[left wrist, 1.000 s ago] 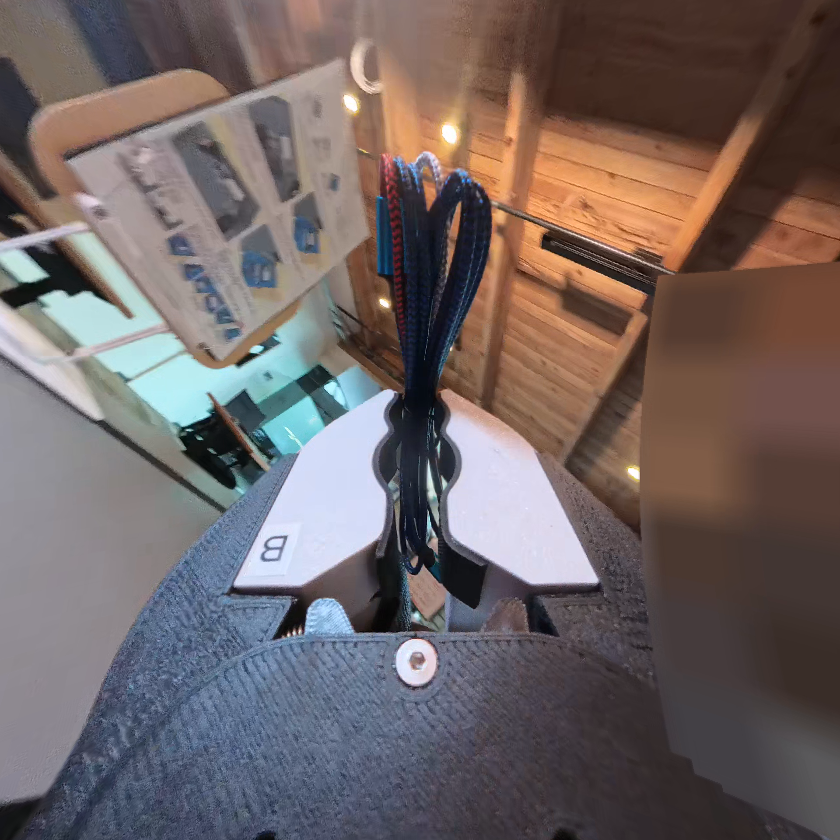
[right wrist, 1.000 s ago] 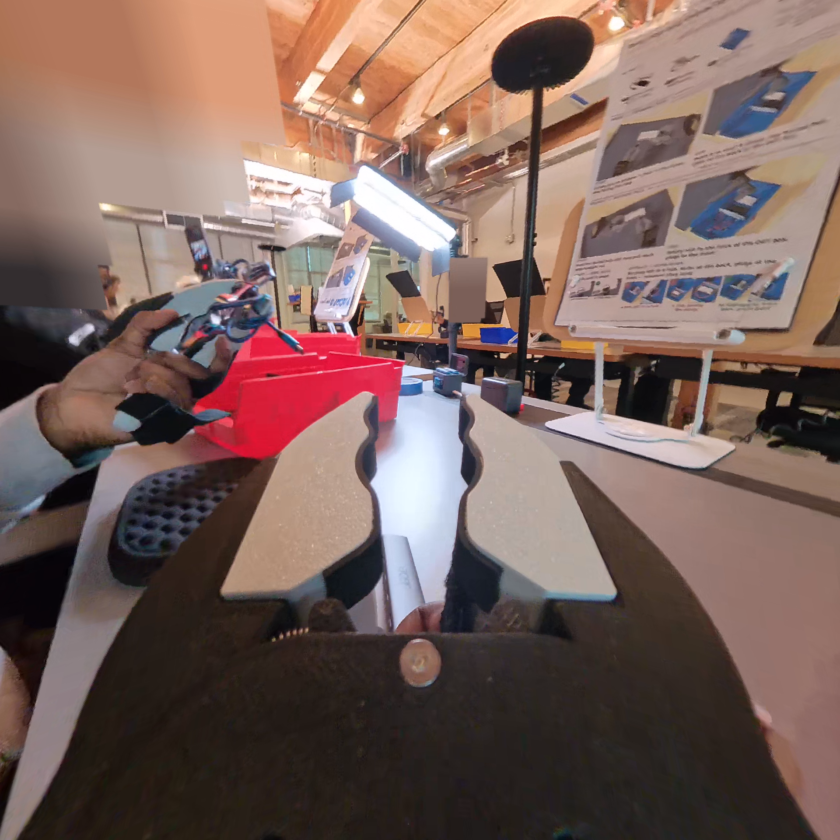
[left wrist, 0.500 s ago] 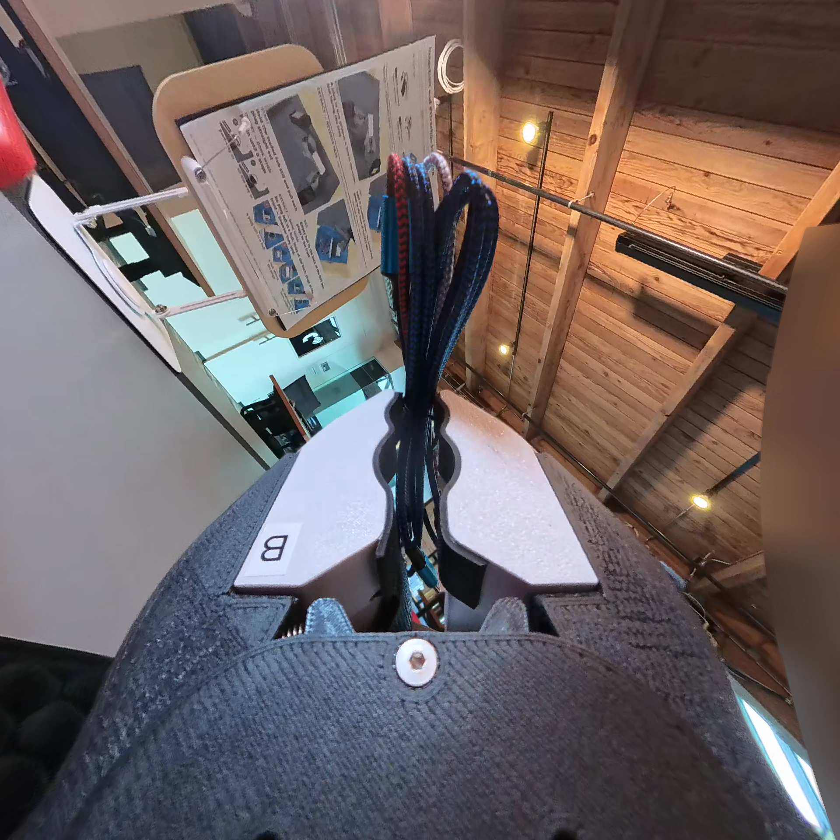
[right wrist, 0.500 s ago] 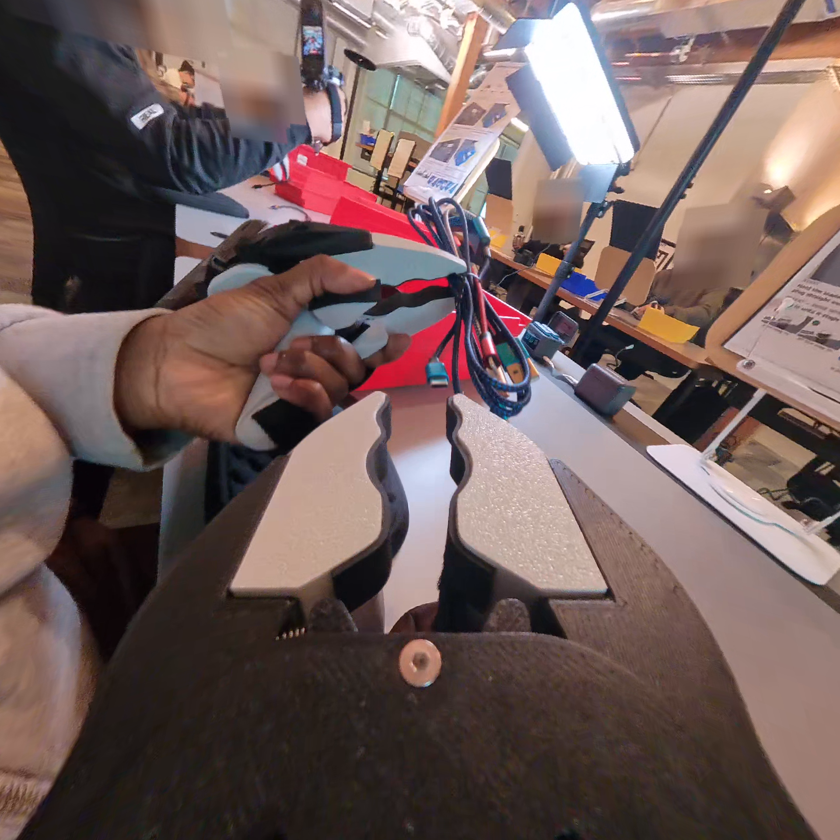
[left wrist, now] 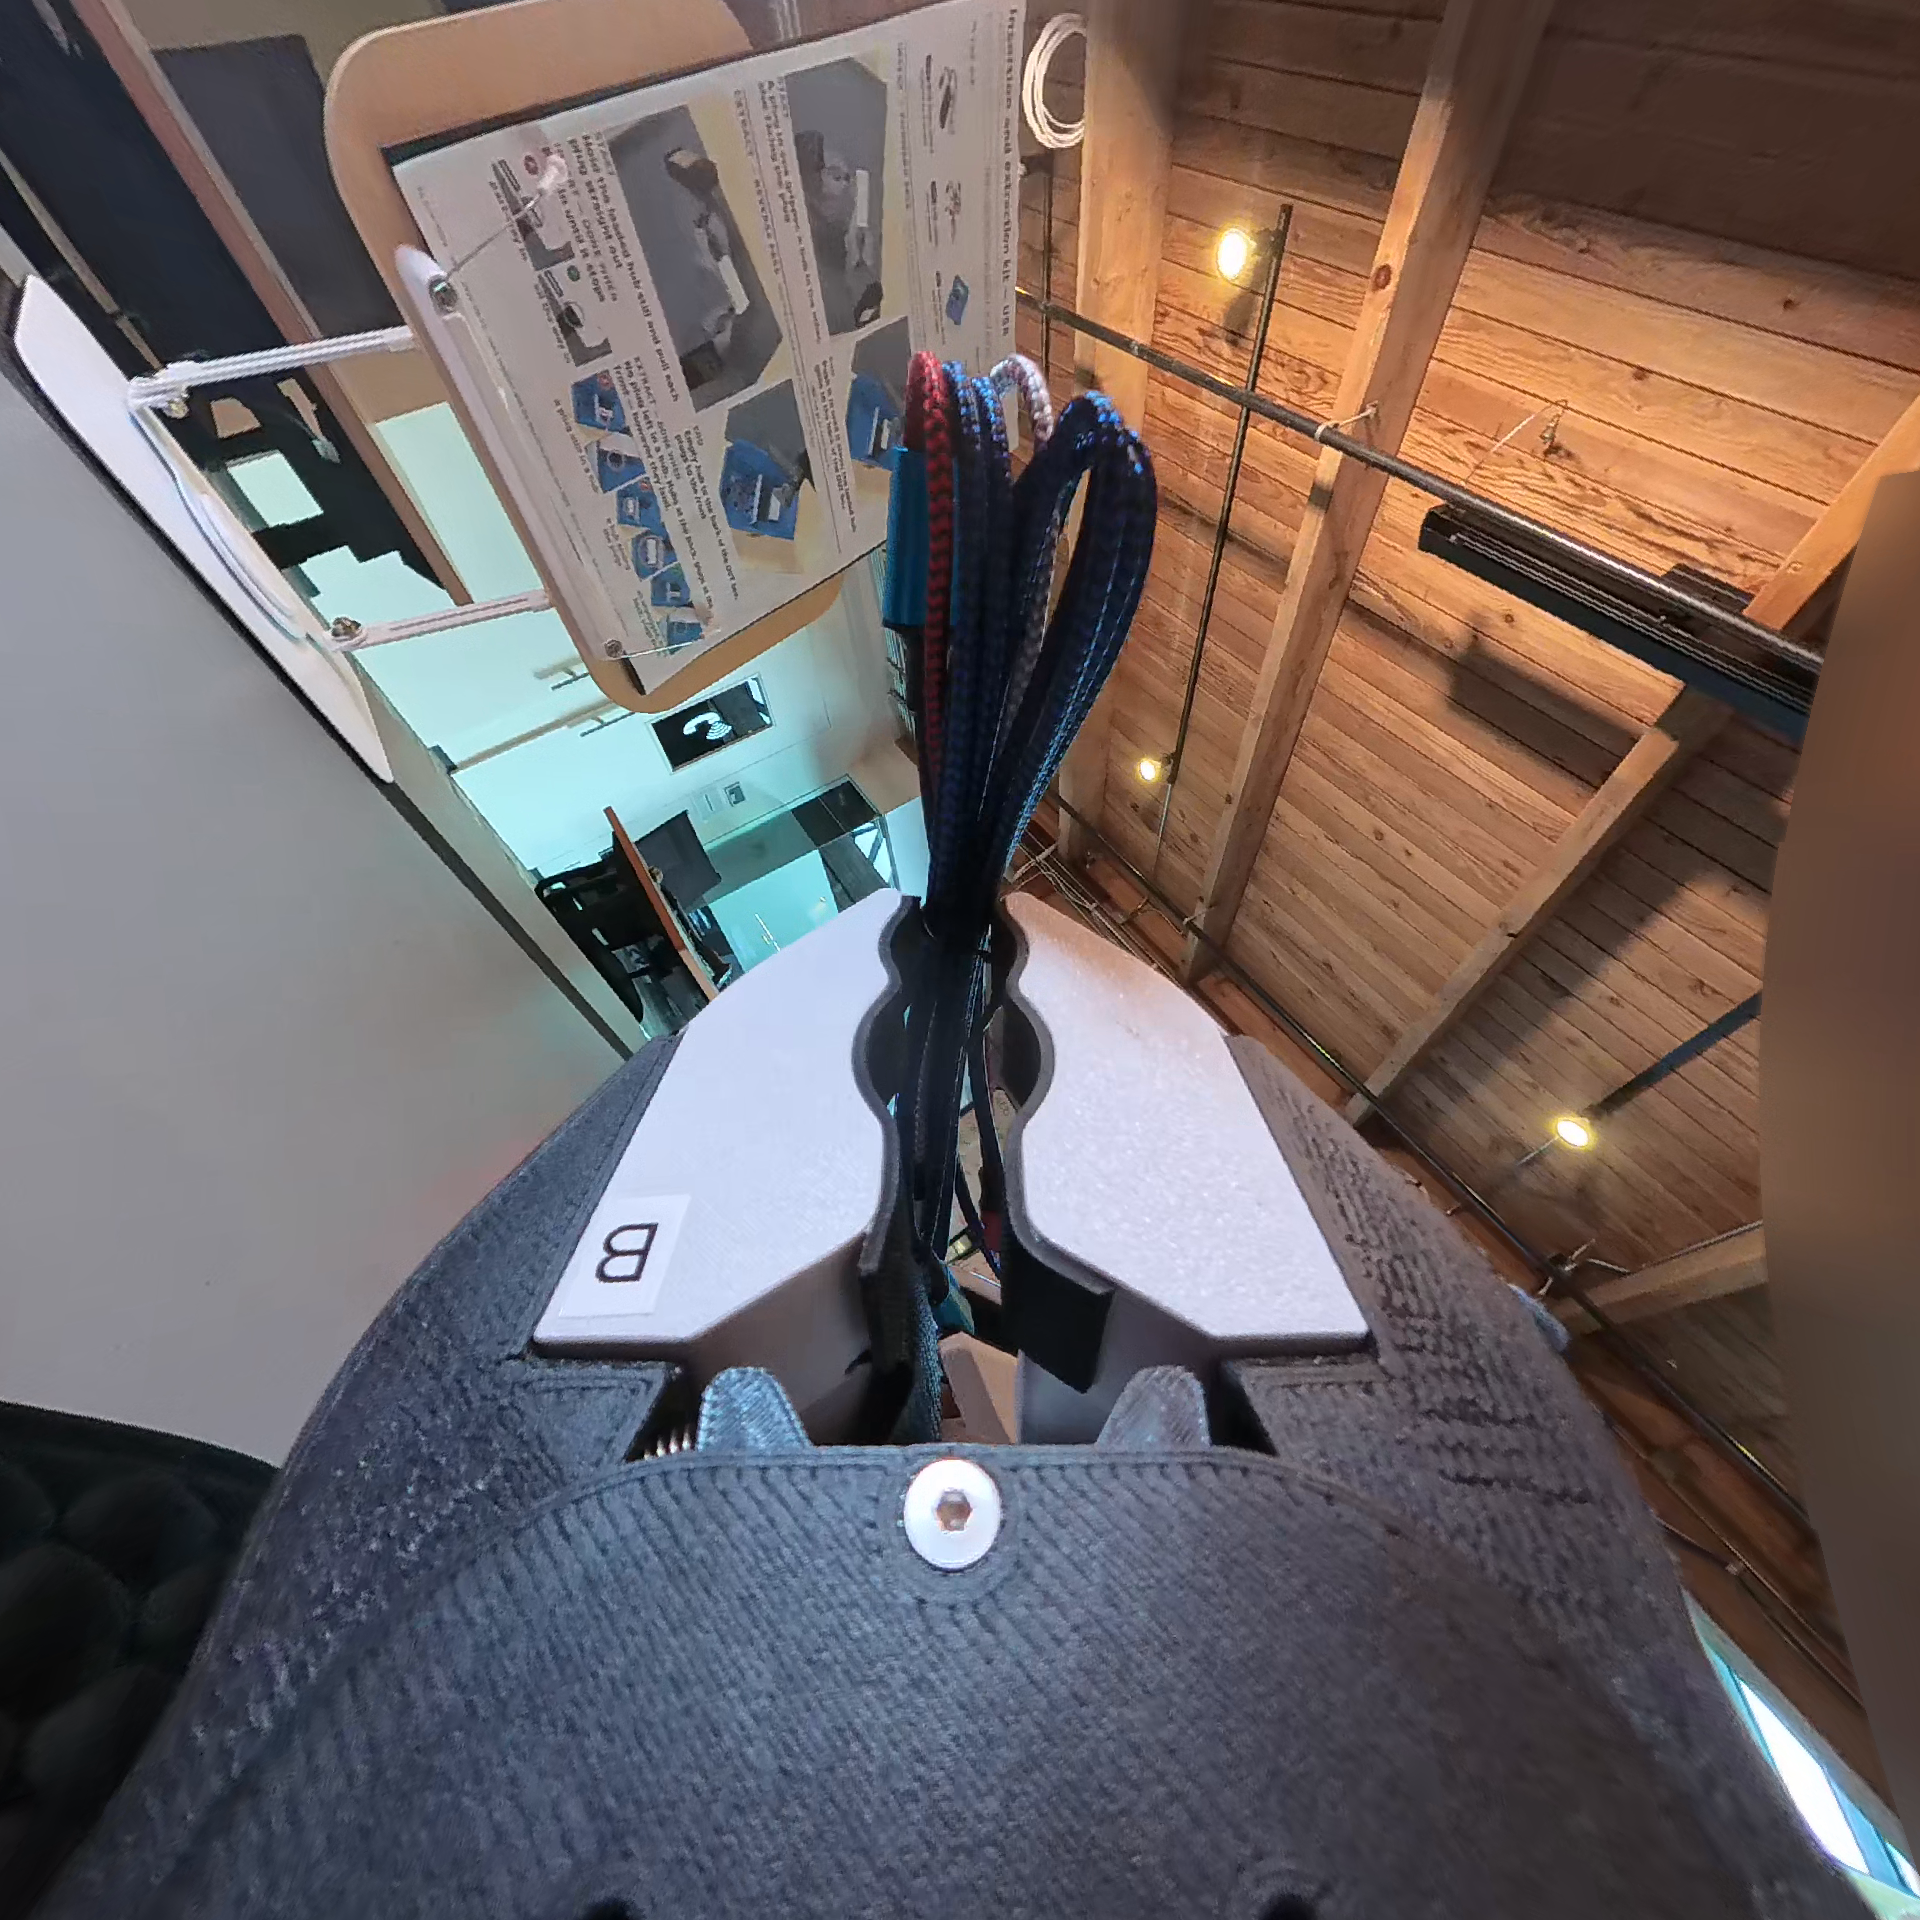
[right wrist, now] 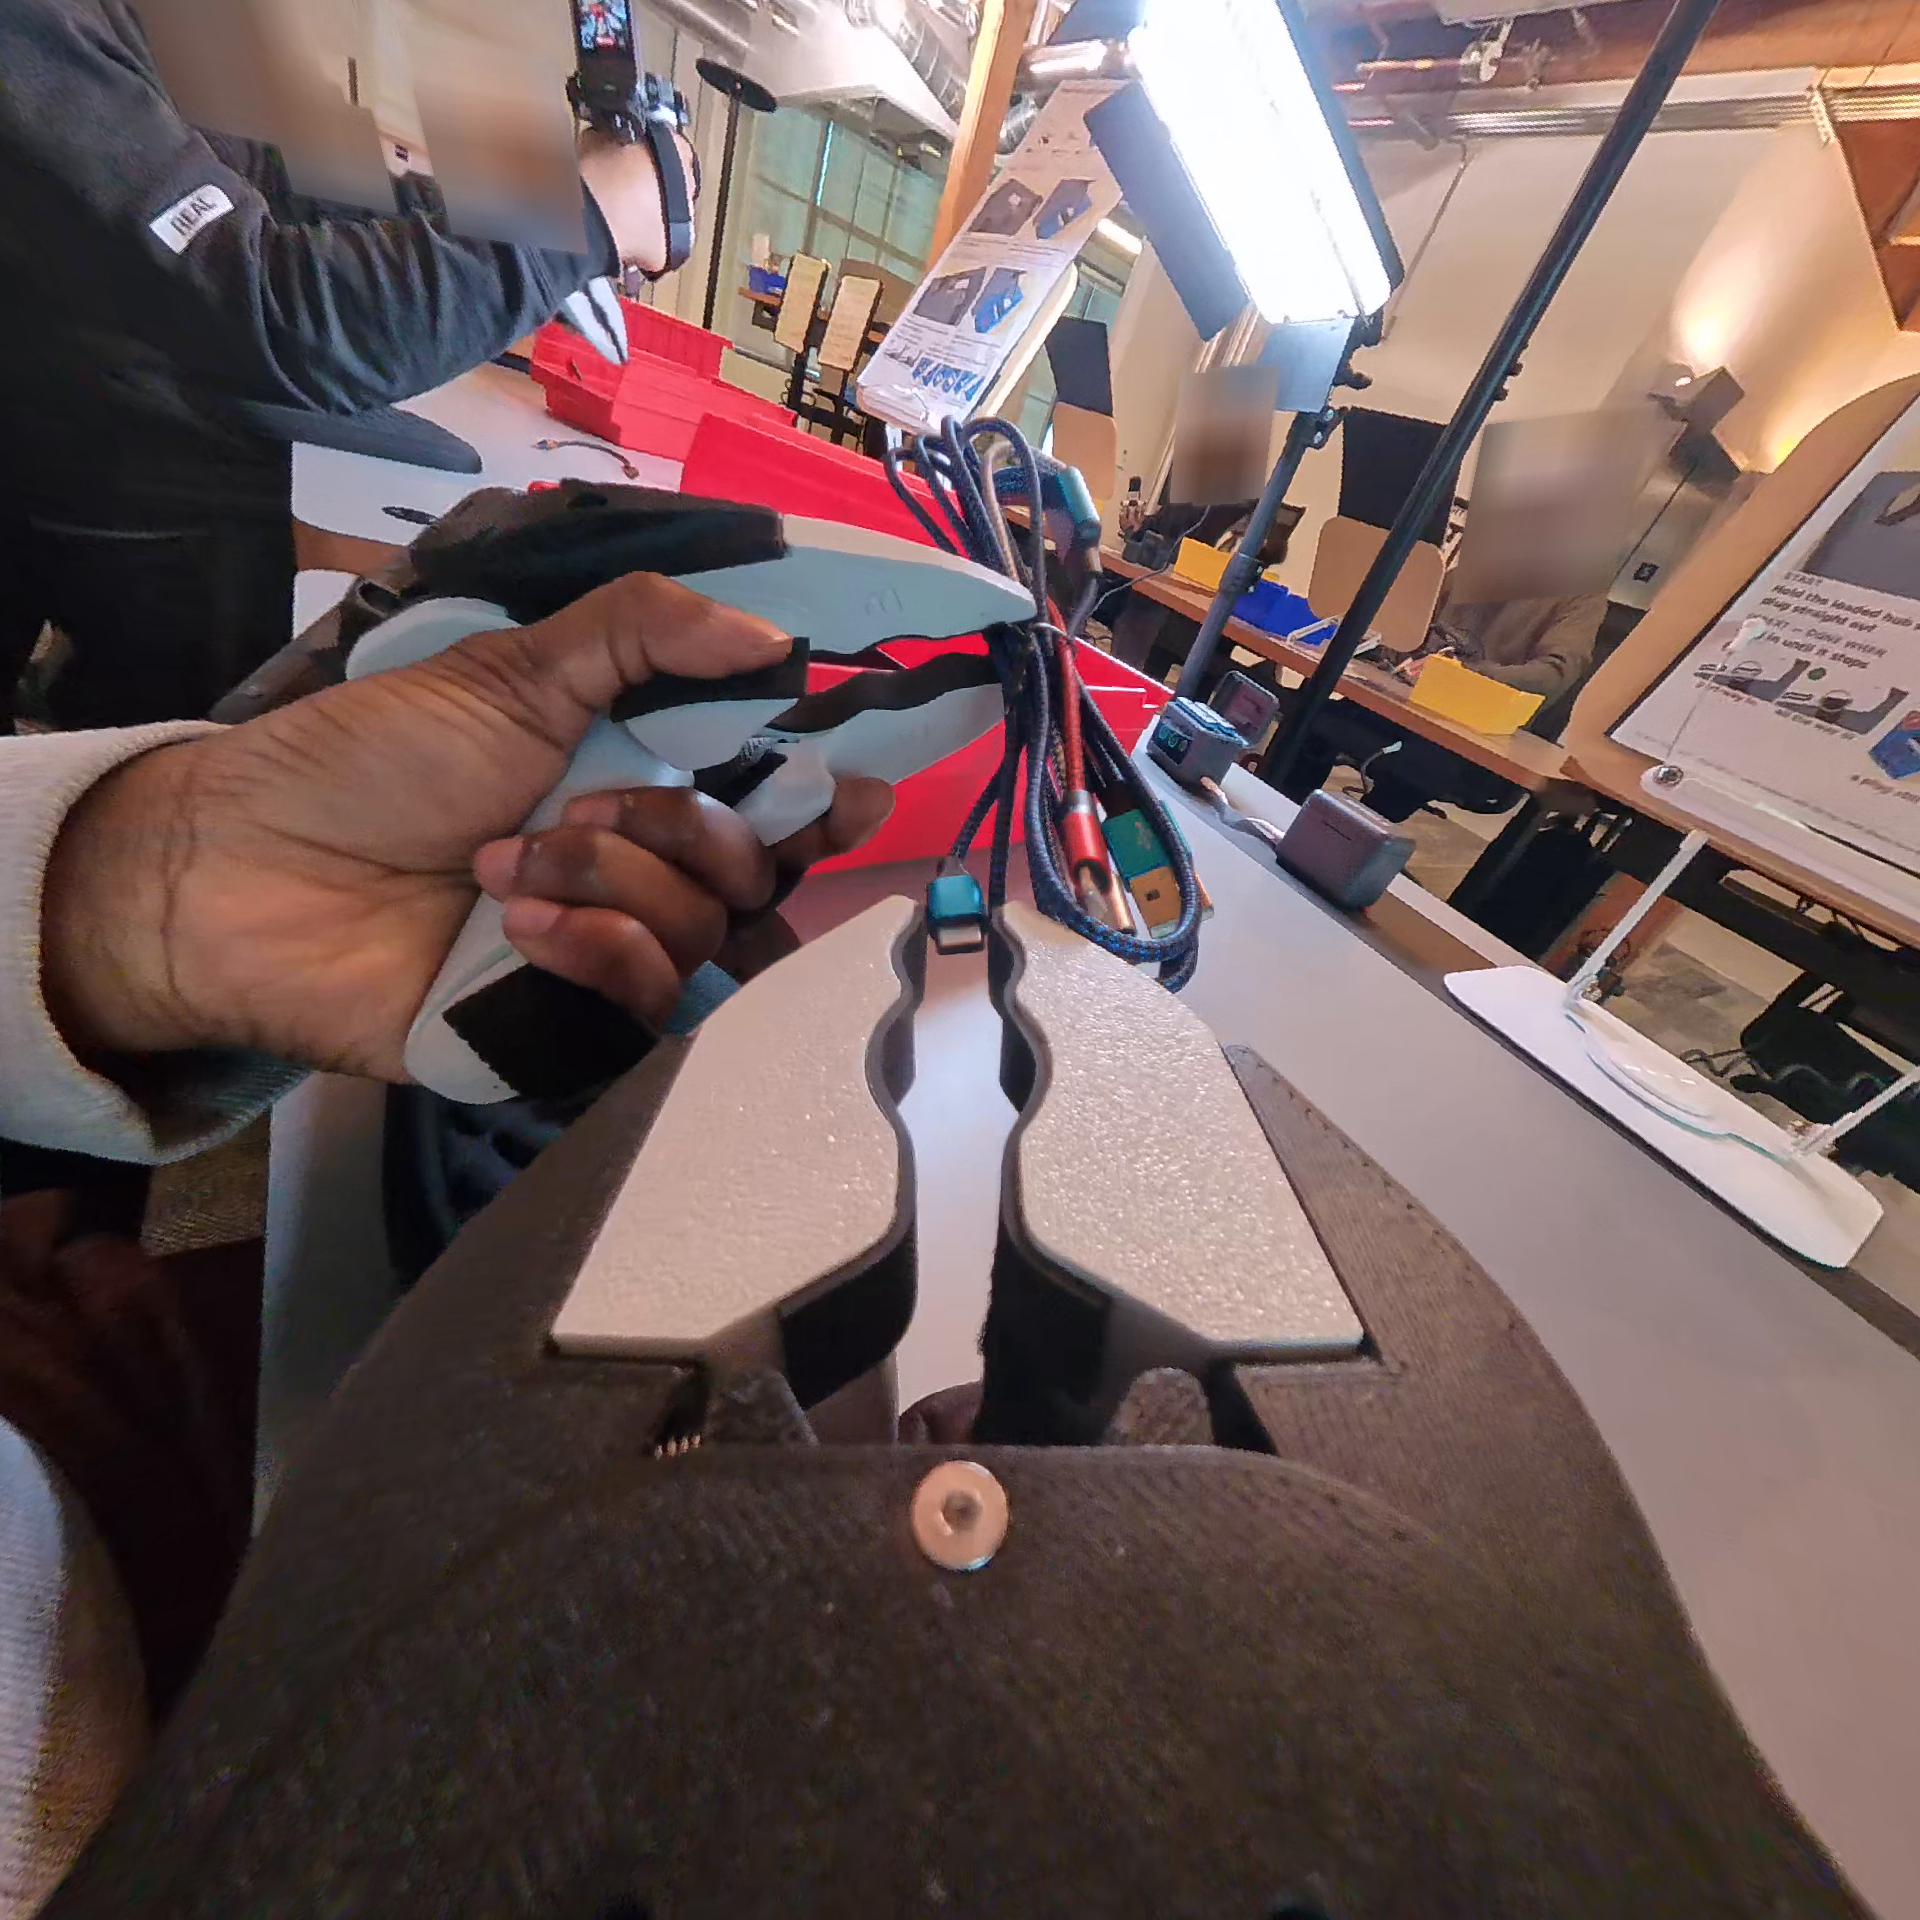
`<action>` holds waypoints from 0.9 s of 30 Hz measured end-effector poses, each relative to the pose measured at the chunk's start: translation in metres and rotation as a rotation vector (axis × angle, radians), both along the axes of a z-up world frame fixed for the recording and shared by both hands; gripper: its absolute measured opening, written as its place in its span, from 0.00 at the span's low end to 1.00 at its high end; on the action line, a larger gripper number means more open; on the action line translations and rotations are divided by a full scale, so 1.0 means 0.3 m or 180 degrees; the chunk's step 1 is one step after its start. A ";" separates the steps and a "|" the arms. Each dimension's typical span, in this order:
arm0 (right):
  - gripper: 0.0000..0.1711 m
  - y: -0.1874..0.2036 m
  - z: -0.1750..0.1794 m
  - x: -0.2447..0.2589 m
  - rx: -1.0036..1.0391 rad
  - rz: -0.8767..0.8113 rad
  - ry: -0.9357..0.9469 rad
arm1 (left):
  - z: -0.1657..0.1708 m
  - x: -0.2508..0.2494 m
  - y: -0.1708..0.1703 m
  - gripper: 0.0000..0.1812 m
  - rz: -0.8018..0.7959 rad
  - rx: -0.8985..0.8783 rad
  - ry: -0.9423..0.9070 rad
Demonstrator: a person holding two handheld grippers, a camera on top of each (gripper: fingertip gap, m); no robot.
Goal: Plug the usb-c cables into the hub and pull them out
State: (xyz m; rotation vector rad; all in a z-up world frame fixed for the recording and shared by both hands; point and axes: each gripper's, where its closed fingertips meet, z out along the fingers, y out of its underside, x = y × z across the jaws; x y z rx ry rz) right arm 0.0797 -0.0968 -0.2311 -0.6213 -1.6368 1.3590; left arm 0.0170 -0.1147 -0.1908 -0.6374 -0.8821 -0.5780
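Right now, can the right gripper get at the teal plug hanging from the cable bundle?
Probably yes. The teal plug hangs free just ahead of the right gripper, whose jaws stand open with nothing between. The left gripper holds the cable bundle up off the table.

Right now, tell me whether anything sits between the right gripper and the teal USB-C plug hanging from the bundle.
Nothing visible does. The right gripper is open, and the teal plug hangs at the mouth of its fingertips with only air between. The cable bundle is clamped in the left gripper; the red and orange plugs dangle just to the plug's right.
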 end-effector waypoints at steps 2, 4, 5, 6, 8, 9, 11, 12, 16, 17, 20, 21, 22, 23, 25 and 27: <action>0.06 -0.004 0.000 0.004 0.0000 0.0034 0.0002 | -0.001 0.001 0.003 0.08 -0.0027 -0.0004 0.0004; 0.06 -0.005 0.009 0.011 -0.0133 0.0110 -0.0027 | -0.008 0.001 0.012 0.08 -0.0108 -0.0059 -0.0001; 0.06 -0.004 0.013 0.014 -0.0263 0.0181 -0.0091 | -0.016 0.000 0.021 0.09 -0.0204 -0.0116 -0.0002; 0.06 -0.001 0.021 0.018 -0.0435 0.0262 -0.0162 | -0.027 0.000 0.031 0.10 -0.0314 -0.0215 -0.0007; 0.06 0.015 0.050 0.025 -0.0897 0.0434 -0.0289 | -0.048 0.019 0.057 0.21 -0.0616 -0.0482 0.0124; 0.06 0.027 0.065 0.027 -0.1158 0.0526 -0.0361 | -0.053 0.037 0.066 0.29 -0.0784 -0.0595 0.0234; 0.05 0.049 0.092 0.032 -0.1658 0.0734 -0.0511 | -0.061 0.084 0.072 0.36 -0.1040 -0.0793 0.0594; 0.05 0.058 0.101 0.033 -0.1891 0.0841 -0.0590 | -0.075 0.107 0.070 0.36 -0.1077 -0.0966 0.0836; 0.05 0.089 0.107 0.021 -0.2554 0.1063 -0.0865 | -0.080 0.178 0.037 0.34 -0.0935 -0.1320 0.1639; 0.05 0.092 0.103 0.016 -0.2657 0.1081 -0.0927 | -0.082 0.189 0.032 0.31 -0.0855 -0.1424 0.1793; 0.06 0.087 0.081 -0.002 -0.2745 0.1030 -0.1050 | -0.110 0.221 0.040 0.30 -0.1036 -0.1785 0.2084; 0.05 0.080 0.077 -0.002 -0.2719 0.1033 -0.1065 | -0.116 0.237 0.039 0.29 -0.1182 -0.1862 0.2153; 0.05 0.073 0.076 0.000 -0.2710 0.1056 -0.1080 | -0.110 0.248 0.031 0.29 -0.1244 -0.1895 0.2259; 0.05 0.066 0.076 0.002 -0.2721 0.1080 -0.1103 | -0.092 0.254 0.018 0.28 -0.1208 -0.1872 0.2389; 0.05 0.058 0.078 0.002 -0.2795 0.1134 -0.1148 | -0.045 0.260 0.001 0.27 -0.1007 -0.1739 0.2533; 0.05 0.055 0.071 -0.009 -0.2856 0.1109 -0.1210 | -0.014 0.290 0.000 0.26 -0.1111 -0.1465 0.2427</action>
